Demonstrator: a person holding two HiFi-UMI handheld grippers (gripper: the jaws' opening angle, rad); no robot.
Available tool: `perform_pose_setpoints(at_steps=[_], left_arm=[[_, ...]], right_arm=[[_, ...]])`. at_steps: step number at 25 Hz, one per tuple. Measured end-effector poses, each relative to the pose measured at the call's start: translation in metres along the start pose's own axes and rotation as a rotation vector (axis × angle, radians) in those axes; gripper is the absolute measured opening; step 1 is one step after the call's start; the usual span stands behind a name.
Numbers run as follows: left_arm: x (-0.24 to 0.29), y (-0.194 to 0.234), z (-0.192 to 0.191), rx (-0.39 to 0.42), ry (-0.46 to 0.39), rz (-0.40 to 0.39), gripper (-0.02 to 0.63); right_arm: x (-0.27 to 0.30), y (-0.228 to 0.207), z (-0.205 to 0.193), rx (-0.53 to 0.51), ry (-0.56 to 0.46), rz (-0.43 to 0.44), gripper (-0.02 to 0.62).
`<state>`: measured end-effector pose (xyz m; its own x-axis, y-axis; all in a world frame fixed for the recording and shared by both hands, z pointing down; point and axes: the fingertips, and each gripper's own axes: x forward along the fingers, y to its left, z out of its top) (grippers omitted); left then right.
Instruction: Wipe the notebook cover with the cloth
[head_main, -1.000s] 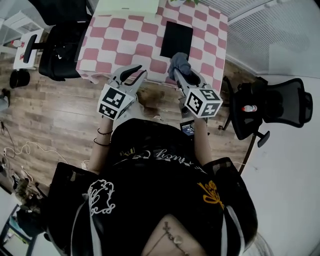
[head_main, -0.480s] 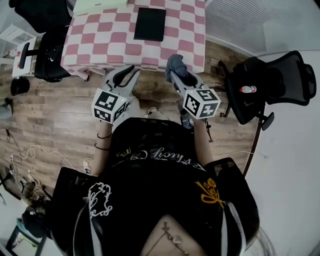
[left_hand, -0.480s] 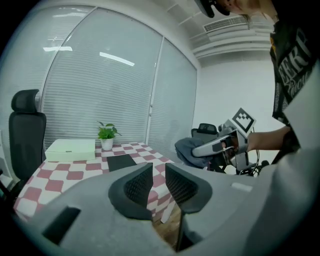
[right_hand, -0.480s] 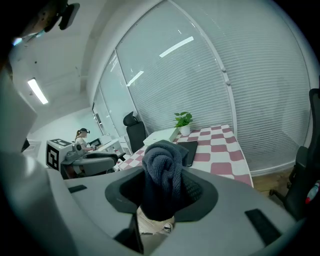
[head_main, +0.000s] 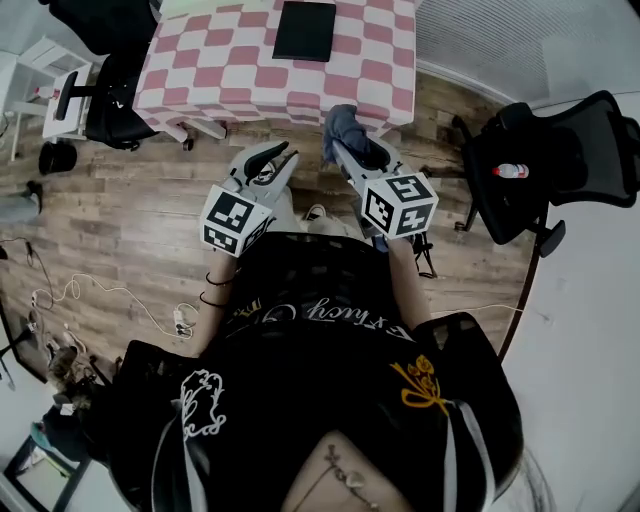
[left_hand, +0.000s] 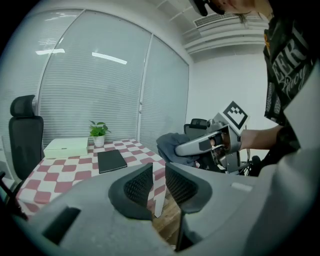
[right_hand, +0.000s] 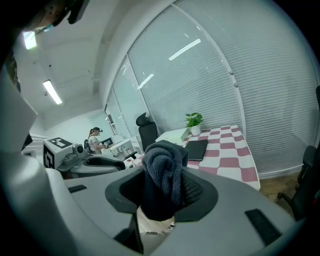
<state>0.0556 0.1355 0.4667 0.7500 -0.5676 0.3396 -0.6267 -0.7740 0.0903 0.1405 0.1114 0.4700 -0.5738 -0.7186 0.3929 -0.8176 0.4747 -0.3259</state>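
now that i've backed off the tabletop (head_main: 215, 72), right gripper (head_main: 348, 148) clamping the cloth (head_main: 340, 120), left gripper (head_main: 272, 157) slightly parted, the mid-tabletop notebook (head_main: 305, 30) sits beyond reach.

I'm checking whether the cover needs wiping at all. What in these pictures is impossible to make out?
- Notebook cover: too small in every view to show dust or marks.
- Tips of the right gripper: right gripper view, buried in the cloth.
- Table far edge: head view, cut off by the top of the picture.
- Bottle label: head view, too small to read.
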Motion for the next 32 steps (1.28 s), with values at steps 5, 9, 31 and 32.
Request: perform_pose_setpoints(at_steps=[5,9,31,32], left_arm=[[-0.009,-0.011,-0.009,0.000,0.009,0.014,0.071],[-0.014,-0.016,-0.012,0.004,0.010,0.018,0.071],[-0.020,-0.012,-0.005,0.040,-0.009,0.014,0.071],[-0.019,-0.011,-0.005,0.038,-0.010,0.013,0.071]], right_arm=[[-0.009,0.017,-0.012,-0.040,-0.001,0.030,0.127],[-0.013,0.023,-0.016,-0.072,0.002,0.029,0.127],[-0.017,0.012,0.000,-0.106,-0.011,-0.017,0.126],[-0.018,0.009,0.002,-0.105,-0.014,-0.024,0.126]])
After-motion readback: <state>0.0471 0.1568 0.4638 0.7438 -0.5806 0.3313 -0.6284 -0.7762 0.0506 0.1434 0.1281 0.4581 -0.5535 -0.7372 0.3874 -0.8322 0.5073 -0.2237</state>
